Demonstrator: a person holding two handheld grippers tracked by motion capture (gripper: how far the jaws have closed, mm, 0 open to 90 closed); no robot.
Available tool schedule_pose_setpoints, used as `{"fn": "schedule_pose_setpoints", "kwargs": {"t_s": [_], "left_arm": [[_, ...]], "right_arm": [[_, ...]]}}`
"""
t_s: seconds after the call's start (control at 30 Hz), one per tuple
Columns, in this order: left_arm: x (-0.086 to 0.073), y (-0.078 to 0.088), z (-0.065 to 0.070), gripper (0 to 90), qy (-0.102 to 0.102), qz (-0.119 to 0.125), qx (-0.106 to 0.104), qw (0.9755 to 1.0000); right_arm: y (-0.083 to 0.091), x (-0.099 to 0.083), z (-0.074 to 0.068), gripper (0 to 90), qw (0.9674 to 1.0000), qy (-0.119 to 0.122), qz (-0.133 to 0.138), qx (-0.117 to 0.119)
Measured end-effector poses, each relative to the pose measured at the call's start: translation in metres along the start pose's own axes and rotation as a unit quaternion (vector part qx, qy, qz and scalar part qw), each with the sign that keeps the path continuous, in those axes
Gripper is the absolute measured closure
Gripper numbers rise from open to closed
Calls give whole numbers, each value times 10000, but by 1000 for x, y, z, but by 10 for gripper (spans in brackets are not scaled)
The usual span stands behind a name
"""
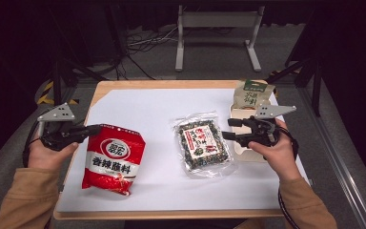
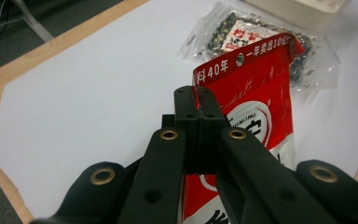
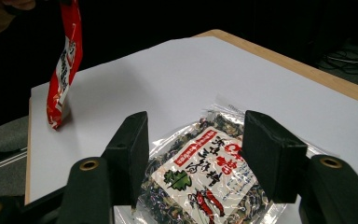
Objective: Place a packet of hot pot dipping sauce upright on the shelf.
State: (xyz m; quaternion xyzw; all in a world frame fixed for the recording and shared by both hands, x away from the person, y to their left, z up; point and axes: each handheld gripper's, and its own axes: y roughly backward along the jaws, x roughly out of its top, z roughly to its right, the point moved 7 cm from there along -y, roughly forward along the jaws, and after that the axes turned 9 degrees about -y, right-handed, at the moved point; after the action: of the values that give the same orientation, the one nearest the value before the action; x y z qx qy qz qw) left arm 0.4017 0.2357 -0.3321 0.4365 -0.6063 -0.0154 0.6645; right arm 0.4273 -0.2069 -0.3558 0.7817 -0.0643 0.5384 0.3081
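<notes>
Here the left tongs [image 2: 198, 112] are clamped tight on the top edge of the red seasoning packet [image 1: 112, 160], which hangs tilted at the bench's [image 1: 124, 87] left side, its lower end on the white sheet [image 1: 152, 109]. The right tongs [image 3: 193, 154] stand wide apart, gripping nothing, over the clear seaweed packet [image 1: 202, 143] mid-bench.

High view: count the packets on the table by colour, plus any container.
Red foil packets: 1, the red foil seasoning packet
Clear packets: 1, the clear plastic packet of dark dried mix
Tan and green packets: 1, the tan paper pouch with a green top
Containers: 1, the cream shallow tray
Total: 4
</notes>
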Motion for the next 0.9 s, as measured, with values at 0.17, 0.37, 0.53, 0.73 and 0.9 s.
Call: {"fn": "schedule_pose_setpoints", "kwargs": {"t_s": [0.17,0.37,0.53,0.73,0.9], "left_arm": [[20,9,22,899,-375,365,-237,9983],[46,6,49,900,-834,507,-408,9944],[61,-3,52,900,-871,601,-456,9933],[78,-12,59,900,-912,820,-655,9903],[91,-20,69,900,-976,947,-848,9871]], "right_arm": [[-1,0,0,410,10000,-17,-4,26],[-2,1,-1,407,10000,-18,15,59],[-2,2,-3,406,10000,-4,25,75],[0,3,-6,403,9999,26,64,130],[-1,3,-11,398,9998,85,50,199]]}}
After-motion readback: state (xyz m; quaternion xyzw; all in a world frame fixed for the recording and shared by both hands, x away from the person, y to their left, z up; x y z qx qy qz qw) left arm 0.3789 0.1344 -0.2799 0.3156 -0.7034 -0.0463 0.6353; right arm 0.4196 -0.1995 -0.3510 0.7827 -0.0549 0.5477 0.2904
